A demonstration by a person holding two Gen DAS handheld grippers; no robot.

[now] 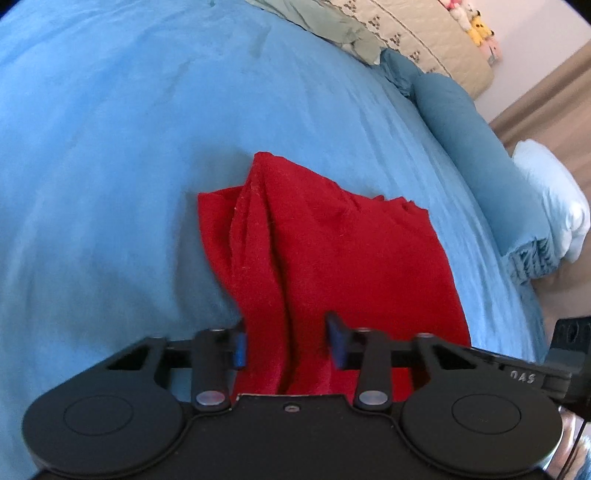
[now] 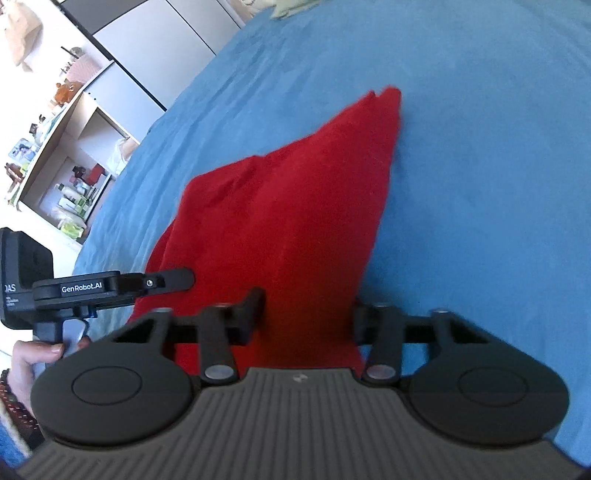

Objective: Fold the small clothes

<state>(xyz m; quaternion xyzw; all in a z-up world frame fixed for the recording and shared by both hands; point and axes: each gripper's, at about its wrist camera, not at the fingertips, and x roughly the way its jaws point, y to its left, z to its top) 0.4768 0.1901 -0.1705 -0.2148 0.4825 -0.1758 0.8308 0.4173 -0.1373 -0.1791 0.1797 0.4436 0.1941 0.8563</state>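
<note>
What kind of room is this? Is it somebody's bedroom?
Most likely a bedroom. A red cloth lies on a big bed with a blue cover, stuffed toys sit at the far end, and open shelves full of small things stand beside it.

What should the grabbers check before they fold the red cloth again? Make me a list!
1. Red cloth lies on the blue bedspread, with room around it: ok.
2. Left gripper has cloth between its fingers: ok, jaws apart around the near edge.
3. Right gripper has cloth between its fingers: ok, jaws apart too.
4. Either gripper actually pinching the cloth: not ok, neither looks closed on it.
5. Cloth is smooth: not ok, a raised ridge runs along its left side.
6. Far corners line up: cannot tell, the far edge looks uneven and blurred.
</note>
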